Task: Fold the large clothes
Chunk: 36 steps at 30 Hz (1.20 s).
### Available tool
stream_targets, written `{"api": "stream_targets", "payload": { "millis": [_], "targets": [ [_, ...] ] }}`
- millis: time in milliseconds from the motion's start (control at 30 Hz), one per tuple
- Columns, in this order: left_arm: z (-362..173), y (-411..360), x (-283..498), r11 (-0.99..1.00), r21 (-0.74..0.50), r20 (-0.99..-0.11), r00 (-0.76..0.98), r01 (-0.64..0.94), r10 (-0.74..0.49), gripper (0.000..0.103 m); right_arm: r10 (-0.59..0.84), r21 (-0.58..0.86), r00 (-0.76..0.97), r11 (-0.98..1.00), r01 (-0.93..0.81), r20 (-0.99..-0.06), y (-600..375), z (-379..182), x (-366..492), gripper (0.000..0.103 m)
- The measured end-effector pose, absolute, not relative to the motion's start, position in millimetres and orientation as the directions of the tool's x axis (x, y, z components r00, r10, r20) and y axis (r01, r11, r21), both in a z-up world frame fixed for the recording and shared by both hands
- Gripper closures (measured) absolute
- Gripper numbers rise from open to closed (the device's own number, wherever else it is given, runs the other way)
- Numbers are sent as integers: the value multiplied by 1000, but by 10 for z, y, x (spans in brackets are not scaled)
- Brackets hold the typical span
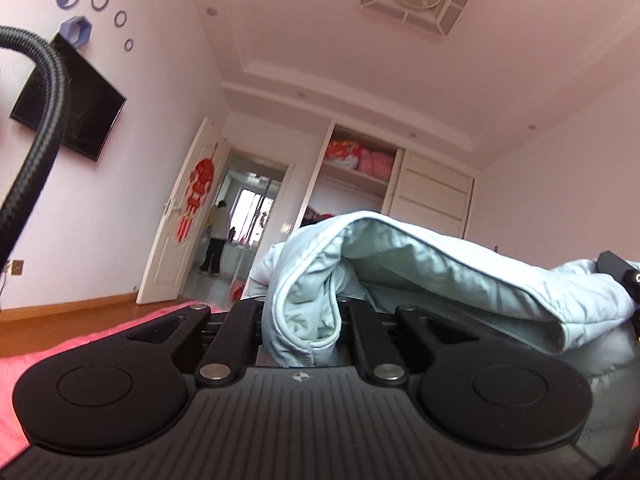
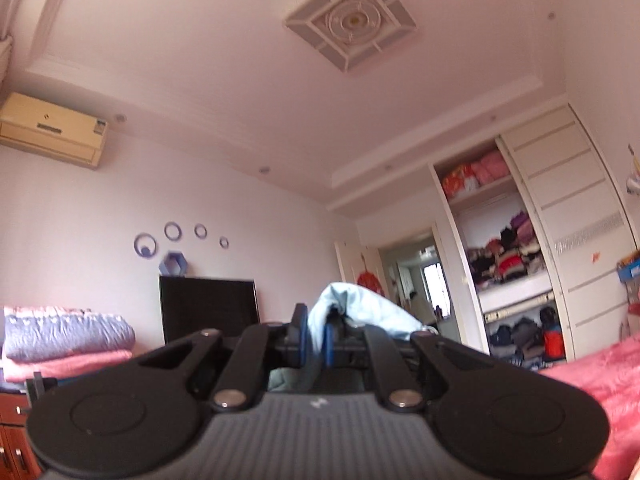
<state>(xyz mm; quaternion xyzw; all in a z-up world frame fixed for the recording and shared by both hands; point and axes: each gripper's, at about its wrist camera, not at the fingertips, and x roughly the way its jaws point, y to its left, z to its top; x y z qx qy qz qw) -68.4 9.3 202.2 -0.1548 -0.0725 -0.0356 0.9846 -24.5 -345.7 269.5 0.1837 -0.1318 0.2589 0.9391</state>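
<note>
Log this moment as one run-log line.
phase: mid-fold | left tongs: shut on light blue jacket | right tongs: shut on same jacket | jacket: lifted between both | surface: pink bedspread

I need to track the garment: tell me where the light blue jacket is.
The light blue jacket is pinched in both wrist views by the left hand-held gripper and right hand-held gripper, above the pink bedspread.

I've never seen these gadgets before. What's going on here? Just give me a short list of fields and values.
garment: pale blue padded jacket, partly doubled over
left gripper: shut on a fold of the jacket
right gripper: shut on the jacket's edge, blue pads on its fingers
surface: pink bedspread
background: open wardrobe with stacked clothes, dark television, person beyond the doorway
</note>
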Motion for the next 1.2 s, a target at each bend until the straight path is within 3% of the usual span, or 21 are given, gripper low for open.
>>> {"api": "stream_targets", "payload": {
  "millis": [133, 233, 467, 633, 800, 933, 1033, 1100, 1167, 1200],
  "targets": [
    [2253, -135, -601, 963, -247, 174, 983, 103, -60, 96, 376, 296, 837, 811, -505, 398, -3564, 2802, -402, 98],
    [2143, -296, -153, 976, -198, 87, 993, 94, -78, 96, 314, 284, 875, 858, -428, 370, -3595, 2761, -312, 97],
    [1445, -569, 1143, 987, -157, -181, 981, 36, -64, 95, 187, 280, 976, 936, -212, 116, -3594, 2036, 702, 97],
    [1121, -572, 1829, 993, -115, -265, 964, 1, -31, 95, 134, 285, 989, 952, -108, -70, -3583, 1474, 1451, 97],
    [816, -246, 2404, 997, -81, -356, 934, -13, -17, 92, 114, 315, 977, 948, -52, -183, -3639, 1081, 2009, 94],
    [511, -100, 2552, 996, -87, -410, 912, -21, -17, 80, 108, 314, 960, 949, -23, -257, -3658, 788, 2169, 90],
    [386, -36, 2619, 996, -85, -431, 902, -20, -18, 45, 91, 284, 947, 959, 0, -308, -3615, 578, 2259, 68],
    [299, 41, 2368, 997, -82, -440, 897, -2, -34, 38, 78, 273, 938, 962, 19, -339, -3565, 458, 2264, 38],
    [240, 77, 2298, 997, -82, -458, 888, -2, -36, 28, 53, 251, 931, 967, 42, -360, -3536, 354, 2249, 19],
    [208, 96, 2235, 996, -87, -464, 885, -11, -31, 23, 42, 243, 927, 969, 53, -373, -3526, 309, 2227, 16]
  ]
}}
